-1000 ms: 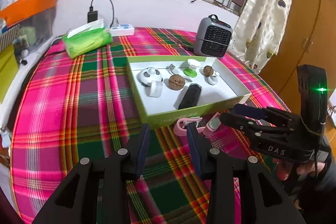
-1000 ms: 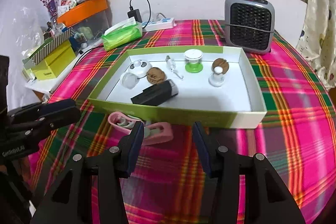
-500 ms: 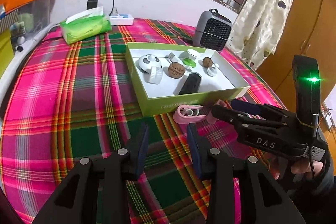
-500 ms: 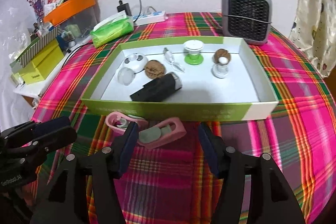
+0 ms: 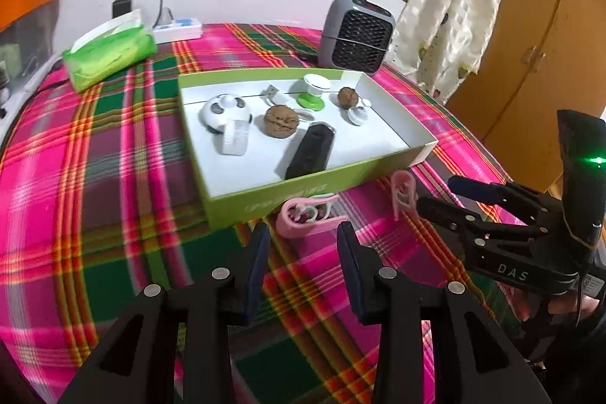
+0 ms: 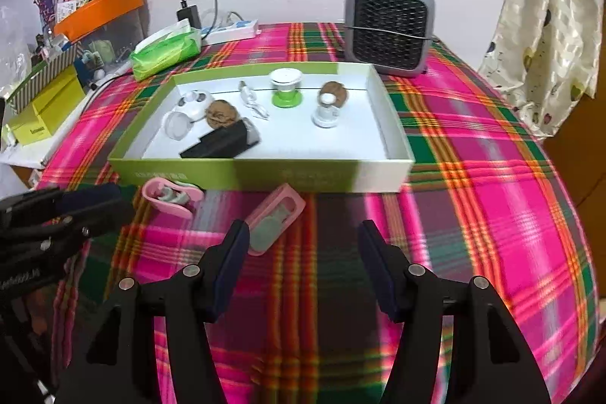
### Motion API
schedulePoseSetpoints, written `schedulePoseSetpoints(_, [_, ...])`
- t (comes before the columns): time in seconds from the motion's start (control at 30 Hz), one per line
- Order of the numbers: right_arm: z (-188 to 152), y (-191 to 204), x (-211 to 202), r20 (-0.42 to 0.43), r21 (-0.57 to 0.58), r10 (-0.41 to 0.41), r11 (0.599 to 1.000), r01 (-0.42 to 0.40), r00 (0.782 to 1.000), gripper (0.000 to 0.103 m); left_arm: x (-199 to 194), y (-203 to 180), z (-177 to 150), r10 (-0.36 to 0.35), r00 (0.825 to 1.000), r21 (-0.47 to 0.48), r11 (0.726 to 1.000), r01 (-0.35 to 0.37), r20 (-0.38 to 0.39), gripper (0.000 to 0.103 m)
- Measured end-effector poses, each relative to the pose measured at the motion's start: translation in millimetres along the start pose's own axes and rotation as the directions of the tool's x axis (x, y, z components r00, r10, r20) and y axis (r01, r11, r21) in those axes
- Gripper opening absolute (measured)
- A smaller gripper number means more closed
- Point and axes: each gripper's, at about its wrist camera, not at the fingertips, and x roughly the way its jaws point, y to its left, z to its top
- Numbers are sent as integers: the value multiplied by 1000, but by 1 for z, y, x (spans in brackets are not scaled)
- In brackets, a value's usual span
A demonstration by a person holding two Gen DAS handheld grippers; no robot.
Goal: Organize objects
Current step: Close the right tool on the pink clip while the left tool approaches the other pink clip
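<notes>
A green-sided box (image 5: 265,203) (image 6: 235,173) with a white inside holds two walnuts, a black case (image 5: 308,150), a white roll and other small items. Two pink clips lie on the plaid cloth in front of it: one (image 5: 306,218) (image 6: 170,197) on the left, one (image 5: 403,190) (image 6: 274,216) on the right. My left gripper (image 5: 303,252) is open and empty, just short of the left clip. My right gripper (image 6: 303,252) is open and empty, its left finger beside the right clip; it also shows in the left wrist view (image 5: 439,195).
A grey heater (image 6: 390,25) stands behind the box. A green tissue pack (image 5: 110,52) and a white power strip (image 5: 178,29) lie at the back left. Yellow and orange boxes (image 6: 45,108) stand off the table's left edge. A curtain (image 6: 549,25) hangs at the right.
Both grippers have opened wider. The right gripper has shifted right, and the right pink clip has turned and now lies apart from the left one.
</notes>
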Motion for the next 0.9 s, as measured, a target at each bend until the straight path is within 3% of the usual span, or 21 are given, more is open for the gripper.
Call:
schedulePoseSetpoints(0.5, [-5,-27,-2,0,93,-9,996,9,1000,60,9,-31,-5,-80,996,85,993,84,-43,35])
schedulePoseSetpoints(0.57, [-5,-28,-3,3,100,-4,995,4,1000,60,8,-38,-8,-67,997,121,990,72,-46,35])
schedulePoseSetpoints(0.63, [-4,-28,-4,10,104,16,994,-17,1000,60,5,-39,-8,-14,1000,137,990,17,-23,35])
schedulePoseSetpoints(0.9, [5,-7,8,18,98,106,989,-107,994,60,-10,-5,-4,10,1000,20,1000,-10,28,35])
